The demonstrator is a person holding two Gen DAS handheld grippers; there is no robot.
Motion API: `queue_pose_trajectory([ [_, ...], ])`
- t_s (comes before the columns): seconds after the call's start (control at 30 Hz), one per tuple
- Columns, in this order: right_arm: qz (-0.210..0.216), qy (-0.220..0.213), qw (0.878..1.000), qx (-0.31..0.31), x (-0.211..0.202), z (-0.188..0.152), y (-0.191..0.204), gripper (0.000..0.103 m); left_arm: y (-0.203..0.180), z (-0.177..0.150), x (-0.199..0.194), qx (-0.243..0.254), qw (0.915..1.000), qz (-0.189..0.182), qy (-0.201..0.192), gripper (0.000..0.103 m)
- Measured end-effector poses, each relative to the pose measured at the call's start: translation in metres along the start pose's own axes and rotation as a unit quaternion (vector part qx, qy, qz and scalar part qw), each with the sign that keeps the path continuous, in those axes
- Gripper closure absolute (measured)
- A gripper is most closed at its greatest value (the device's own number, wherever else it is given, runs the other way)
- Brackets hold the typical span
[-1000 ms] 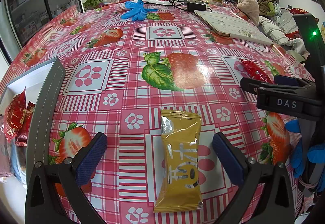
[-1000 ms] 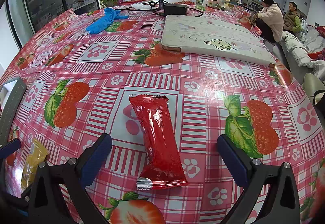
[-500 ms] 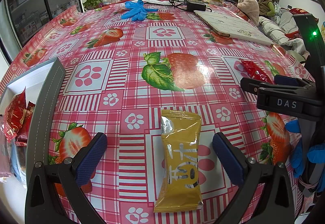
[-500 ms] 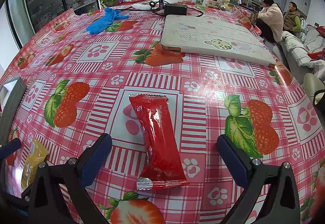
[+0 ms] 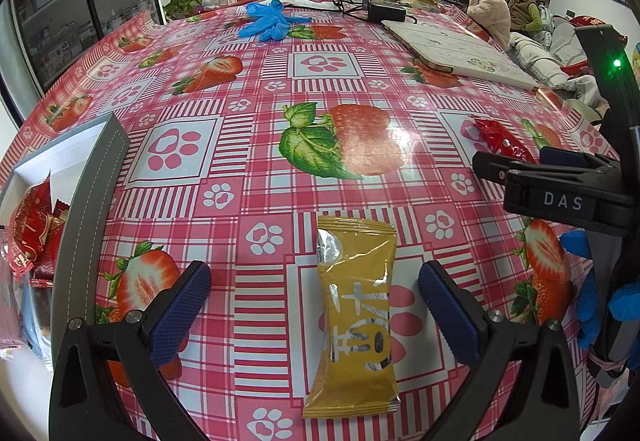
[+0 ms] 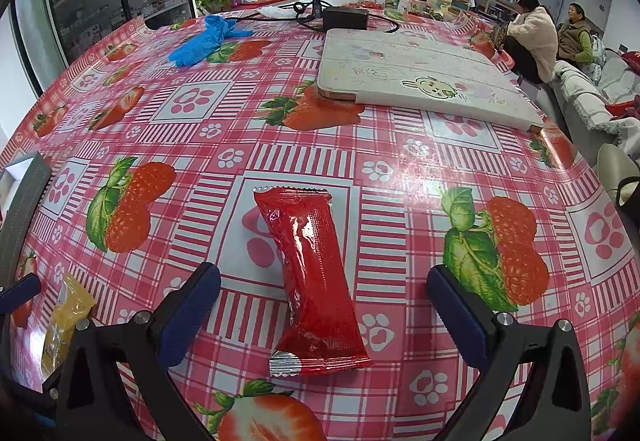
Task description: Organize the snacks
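Snacks lie flat on the table, a yellow pack between the spread left claw and a red pack between the spread right claw; both look light, soft and crinkly, so pinch the middle.

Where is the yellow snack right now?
The yellow snack lies flat on the strawberry tablecloth, between the open jaws of the left gripper. The right wrist view shows it at far left, left of the red snack.

L hand-held gripper wide apart | yellow snack flat btwn fingers | red snack far R
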State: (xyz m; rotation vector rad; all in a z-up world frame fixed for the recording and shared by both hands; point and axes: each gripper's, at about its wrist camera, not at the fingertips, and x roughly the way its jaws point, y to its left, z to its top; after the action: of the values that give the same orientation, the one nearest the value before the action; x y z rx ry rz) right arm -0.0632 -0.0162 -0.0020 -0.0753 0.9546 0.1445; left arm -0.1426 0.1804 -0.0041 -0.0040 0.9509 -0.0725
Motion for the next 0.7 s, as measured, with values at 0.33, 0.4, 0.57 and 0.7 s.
queue_pose_trajectory([
  [0.33, -0.006, 0.055, 0.998, 0.007, 0.005, 0.011, 0.001, 0.0, -0.001, 0.0, 0.0, -0.002, 1.0, 0.004, 0.003, 0.0],
  [0.4, -0.006, 0.075, 0.997, 0.011, 0.007, 0.015, 0.001, 0.0, -0.001, 0.002, 0.0, -0.002, 0.9998, 0.002, 0.019, 0.0],
  [0.57, -0.005, 0.09, 0.996, 0.004, 0.002, 0.019, 0.008, 0.028, -0.009, 0.008, -0.002, 0.01, 0.9985, -0.003, 0.053, 0.01],
  [0.7, 0.002, 0.097, 0.995, -0.008, -0.006, 0.02, 0.017, 0.071, -0.01, 0.005, -0.003, 0.008, 0.999, -0.003, 0.044, 0.01],
])
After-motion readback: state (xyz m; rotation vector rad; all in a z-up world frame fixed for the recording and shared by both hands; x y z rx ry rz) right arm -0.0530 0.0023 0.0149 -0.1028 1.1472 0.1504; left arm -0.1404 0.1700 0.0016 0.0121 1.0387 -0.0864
